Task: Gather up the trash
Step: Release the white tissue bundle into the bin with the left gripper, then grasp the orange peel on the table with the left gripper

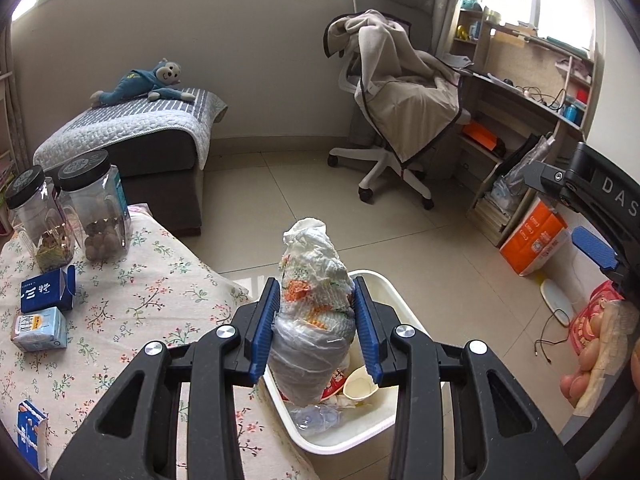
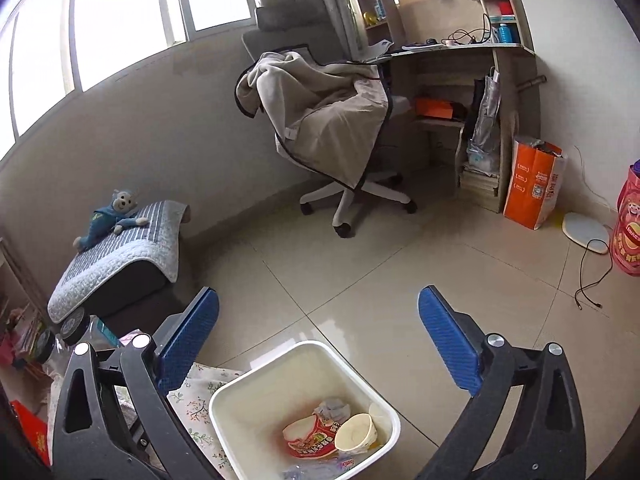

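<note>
My left gripper (image 1: 314,312) is shut on a crumpled wad of white plastic wrap and paper with orange print (image 1: 314,300), held just above the white trash bin (image 1: 384,286). The bin stands on the floor beside the table and holds a paper cup (image 1: 360,386), a red wrapper and a clear crushed bottle. In the right wrist view the bin (image 2: 224,400) sits below my right gripper (image 2: 318,320), which is open and empty; the paper cup (image 2: 356,434) and a red noodle bowl (image 2: 312,436) lie inside.
The floral-cloth table (image 1: 152,300) carries two black-lidded jars (image 1: 96,208), two small cartons (image 1: 48,292) and a carton at the left edge (image 1: 30,432). An office chair with a blanket (image 1: 400,112), a desk (image 1: 520,92), an orange bag (image 1: 536,236) and an ottoman with a toy monkey (image 1: 148,84) stand around the tiled floor.
</note>
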A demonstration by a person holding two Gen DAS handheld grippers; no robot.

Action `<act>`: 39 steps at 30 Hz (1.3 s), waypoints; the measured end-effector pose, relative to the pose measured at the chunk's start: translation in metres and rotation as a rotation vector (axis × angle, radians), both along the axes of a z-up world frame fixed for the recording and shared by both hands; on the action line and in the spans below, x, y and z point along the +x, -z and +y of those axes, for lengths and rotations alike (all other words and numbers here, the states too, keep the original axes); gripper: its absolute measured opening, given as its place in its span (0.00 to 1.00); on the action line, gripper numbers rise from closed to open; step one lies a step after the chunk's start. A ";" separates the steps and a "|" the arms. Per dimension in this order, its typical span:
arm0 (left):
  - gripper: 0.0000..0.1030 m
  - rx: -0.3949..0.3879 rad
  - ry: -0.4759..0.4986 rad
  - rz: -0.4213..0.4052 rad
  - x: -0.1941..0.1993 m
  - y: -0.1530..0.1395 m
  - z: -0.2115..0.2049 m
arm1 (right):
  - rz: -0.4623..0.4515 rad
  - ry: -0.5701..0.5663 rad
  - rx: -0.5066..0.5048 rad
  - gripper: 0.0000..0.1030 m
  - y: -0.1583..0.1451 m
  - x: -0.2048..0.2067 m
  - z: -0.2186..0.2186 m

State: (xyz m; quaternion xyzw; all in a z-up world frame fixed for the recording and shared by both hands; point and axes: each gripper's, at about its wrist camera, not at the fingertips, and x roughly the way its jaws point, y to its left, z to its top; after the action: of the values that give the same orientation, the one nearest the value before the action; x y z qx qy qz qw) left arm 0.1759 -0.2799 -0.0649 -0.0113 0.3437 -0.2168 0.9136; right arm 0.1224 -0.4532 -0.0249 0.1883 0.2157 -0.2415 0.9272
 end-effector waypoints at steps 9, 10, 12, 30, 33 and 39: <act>0.64 -0.021 0.030 0.031 0.006 0.002 -0.021 | -0.009 0.018 0.007 0.93 -0.003 -0.006 -0.008; 0.64 -0.014 0.029 0.026 0.005 0.002 -0.020 | -0.006 0.014 0.005 0.93 -0.003 -0.006 -0.007; 0.65 -0.002 0.023 0.019 0.003 0.002 -0.017 | -0.002 0.009 0.001 0.93 -0.003 -0.006 -0.005; 0.76 0.136 -0.160 0.087 0.000 0.029 0.087 | 0.164 -0.250 -0.141 0.93 0.015 0.020 0.085; 0.78 0.218 -0.175 0.154 0.004 0.052 0.106 | 0.193 -0.310 -0.158 0.93 0.020 0.026 0.105; 0.77 0.291 -0.203 0.382 0.015 0.116 0.149 | 0.235 -0.414 -0.193 0.93 0.026 0.036 0.142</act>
State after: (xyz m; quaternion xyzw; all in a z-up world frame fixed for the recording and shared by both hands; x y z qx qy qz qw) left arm 0.1905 -0.1308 -0.1811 0.0449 0.5345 -0.0665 0.8414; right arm 0.1586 -0.3116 -0.0508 0.0214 0.3319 -0.0862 0.9391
